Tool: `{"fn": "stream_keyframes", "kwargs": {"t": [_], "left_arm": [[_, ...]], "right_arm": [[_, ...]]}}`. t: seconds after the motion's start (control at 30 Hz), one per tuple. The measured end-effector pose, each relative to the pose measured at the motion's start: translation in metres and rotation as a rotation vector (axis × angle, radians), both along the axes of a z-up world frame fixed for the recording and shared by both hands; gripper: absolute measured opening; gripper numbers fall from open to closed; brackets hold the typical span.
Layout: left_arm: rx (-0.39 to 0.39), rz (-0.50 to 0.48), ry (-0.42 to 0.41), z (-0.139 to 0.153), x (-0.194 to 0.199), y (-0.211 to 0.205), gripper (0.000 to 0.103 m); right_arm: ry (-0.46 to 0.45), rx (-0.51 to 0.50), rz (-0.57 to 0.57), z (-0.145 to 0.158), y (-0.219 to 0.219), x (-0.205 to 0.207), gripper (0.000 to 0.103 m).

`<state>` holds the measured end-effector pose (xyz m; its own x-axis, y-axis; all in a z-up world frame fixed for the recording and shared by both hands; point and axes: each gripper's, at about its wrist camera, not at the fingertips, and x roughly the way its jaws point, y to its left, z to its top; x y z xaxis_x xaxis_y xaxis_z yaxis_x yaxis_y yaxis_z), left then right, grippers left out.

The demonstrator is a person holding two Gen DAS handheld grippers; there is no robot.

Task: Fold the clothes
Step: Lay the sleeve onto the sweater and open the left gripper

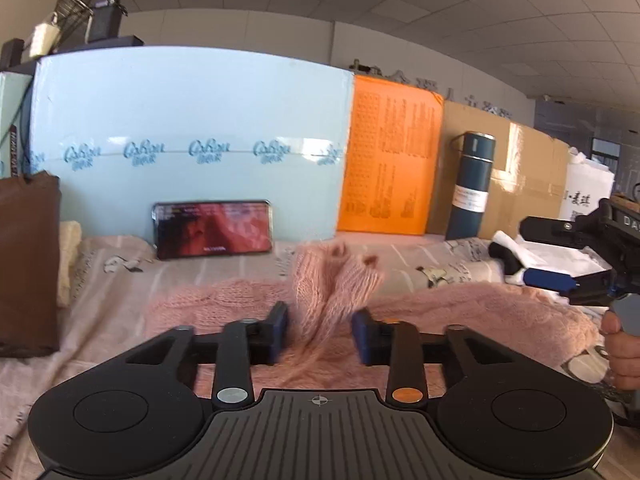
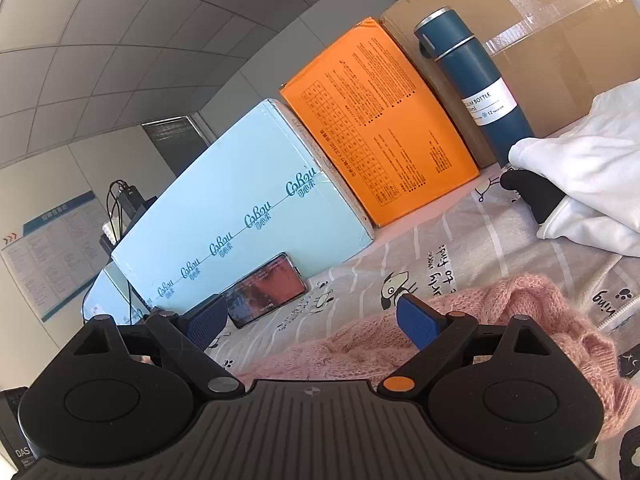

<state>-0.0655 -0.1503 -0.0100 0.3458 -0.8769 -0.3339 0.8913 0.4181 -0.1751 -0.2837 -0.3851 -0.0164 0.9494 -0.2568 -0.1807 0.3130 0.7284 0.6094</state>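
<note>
- The left hand-held gripper (image 1: 320,332) has its jaws parted around a bunched-up fold of the pink knit sweater (image 1: 336,280); the pads do not look pressed onto the wool, so it is open.
- The right hand-held gripper (image 2: 310,318) is tilted, spread wide and empty above the sweater's edge.
- The sweater lies across the printed bed sheet (image 2: 460,232).
- Judgement: close fully on the fold before lifting, since the fuzzy knit could slip or snag.
- Farther back, a phone (image 1: 213,229) leans against a pale blue box (image 1: 192,120).
</note>
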Motion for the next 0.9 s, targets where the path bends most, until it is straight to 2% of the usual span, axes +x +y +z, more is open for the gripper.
{"fn": "stream_keyframes", "kwargs": {"t": [0.03,0.07,0.13,0.27,0.33,0.4,0.5,0.53,0.63,0.73,0.8,0.9], "left_arm": [[-0.041,-0.032,0.041,0.0,-0.001,0.003,0.096],[-0.081,-0.064,0.082,-0.001,-0.001,0.007,0.096],[-0.11,-0.126,0.174,-0.003,0.003,0.006,0.097],[-0.045,-0.131,0.396,-0.029,0.028,-0.01,0.099],[-0.072,-0.133,0.415,-0.027,0.03,-0.006,0.099],[-0.182,-0.153,0.413,-0.015,0.029,0.012,0.099],[-0.357,-0.054,0.349,0.002,0.03,0.05,0.1],[-0.372,0.03,0.367,0.001,0.035,0.061,0.101],[-0.388,0.311,0.439,-0.004,0.052,0.09,0.101],[-0.312,0.4,0.62,-0.026,0.076,0.095,0.101],[-0.288,0.346,0.717,-0.039,0.083,0.087,0.101],[-0.244,0.289,0.694,-0.039,0.083,0.065,0.101]], "right_arm": [[0.0,-0.001,0.002,0.0,0.0,0.0,0.091],[0.0,-0.001,0.004,0.0,0.0,0.0,0.091],[0.001,-0.003,0.008,0.0,0.001,0.0,0.091],[0.007,-0.008,0.013,0.0,0.002,0.001,0.091],[0.011,-0.008,0.012,-0.001,0.003,0.002,0.091],[0.015,-0.008,0.008,-0.001,0.002,0.002,0.092],[0.009,-0.009,0.004,-0.001,0.003,0.0,0.091],[0.005,-0.01,0.003,0.0,0.003,-0.001,0.092],[-0.002,-0.01,0.004,0.001,0.004,-0.002,0.092],[-0.005,-0.014,0.007,0.001,0.005,-0.002,0.092],[-0.004,-0.017,0.009,0.002,0.006,-0.002,0.092],[-0.001,-0.017,0.011,0.002,0.006,-0.001,0.092]]}}
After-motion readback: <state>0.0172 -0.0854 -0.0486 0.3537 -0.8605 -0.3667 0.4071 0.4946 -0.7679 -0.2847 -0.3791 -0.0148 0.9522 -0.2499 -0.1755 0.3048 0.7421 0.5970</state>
